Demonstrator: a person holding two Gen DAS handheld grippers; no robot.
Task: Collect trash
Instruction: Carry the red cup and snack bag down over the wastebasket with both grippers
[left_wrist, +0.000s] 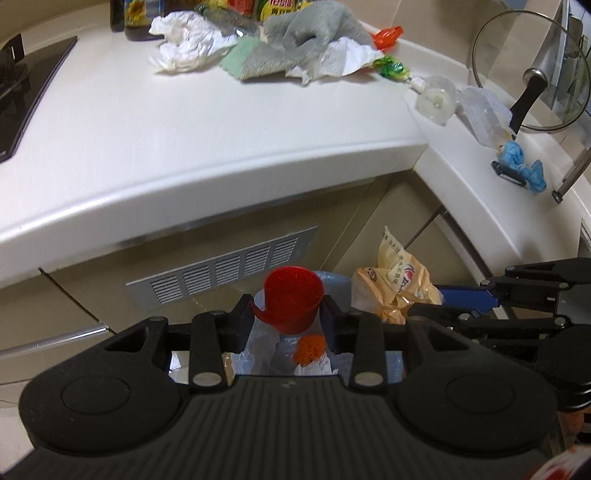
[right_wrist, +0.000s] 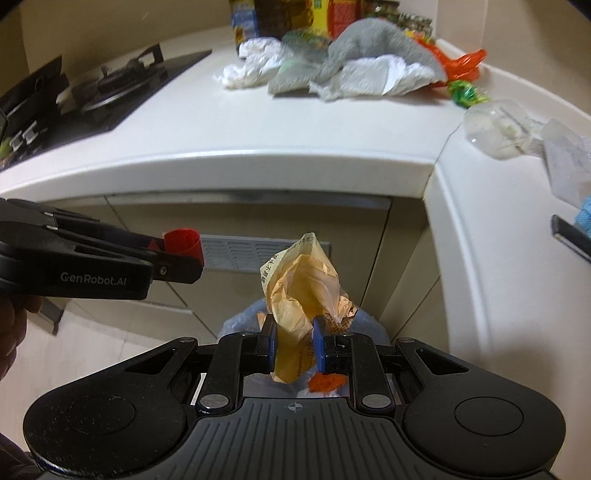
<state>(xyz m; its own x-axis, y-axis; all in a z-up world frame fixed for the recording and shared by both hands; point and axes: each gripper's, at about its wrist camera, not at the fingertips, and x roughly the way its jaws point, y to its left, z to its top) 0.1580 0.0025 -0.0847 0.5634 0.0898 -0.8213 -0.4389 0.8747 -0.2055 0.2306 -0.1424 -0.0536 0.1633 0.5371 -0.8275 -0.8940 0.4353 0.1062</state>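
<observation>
Left gripper clamps red plastic cup; right gripper pinches orange plastic bag. Both over lined trash bin, unreleased. Crumpled paper towels, candy wrapper left on countertop.

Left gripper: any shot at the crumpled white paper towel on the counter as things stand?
Probably not yet. The left gripper is shut on the red plastic cup and is low, in front of the cabinet; the crumpled white paper towel lies far back on the counter.
</observation>
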